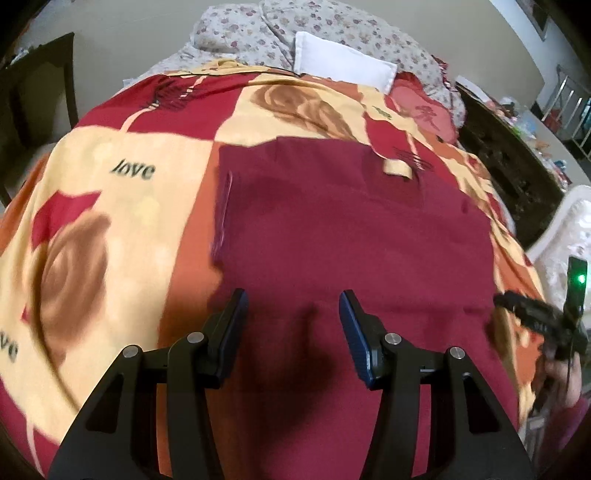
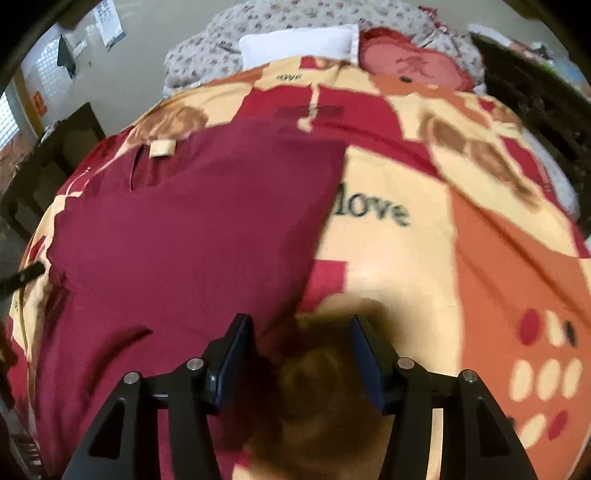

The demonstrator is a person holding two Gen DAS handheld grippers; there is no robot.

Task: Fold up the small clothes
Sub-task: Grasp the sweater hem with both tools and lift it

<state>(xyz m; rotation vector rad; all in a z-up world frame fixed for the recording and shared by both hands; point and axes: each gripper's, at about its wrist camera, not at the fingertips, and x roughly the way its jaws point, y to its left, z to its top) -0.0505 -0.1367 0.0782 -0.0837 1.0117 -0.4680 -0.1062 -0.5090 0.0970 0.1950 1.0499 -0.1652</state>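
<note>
A dark red garment (image 1: 351, 236) lies spread flat on a patterned bedspread (image 1: 110, 229), with a tan label (image 1: 397, 169) near its far edge. My left gripper (image 1: 293, 297) hangs open just above the garment's near part, nothing between its fingers. At the right edge of this view, a hand holds my right gripper (image 1: 546, 325) beside the garment. In the right wrist view the garment (image 2: 192, 229) fills the left half, its label (image 2: 161, 148) at the far left. My right gripper (image 2: 301, 321) is open over the garment's near right edge, where cloth meets bedspread (image 2: 424, 280).
At the head of the bed are a floral quilt (image 1: 332, 33), a white pillow (image 1: 343, 61) and a pink cushion (image 1: 424, 114). Dark wooden furniture (image 1: 517, 173) flanks the bed's right side, and a dark chair (image 1: 40, 85) stands on the left. The bedspread stretches away on all sides of the garment.
</note>
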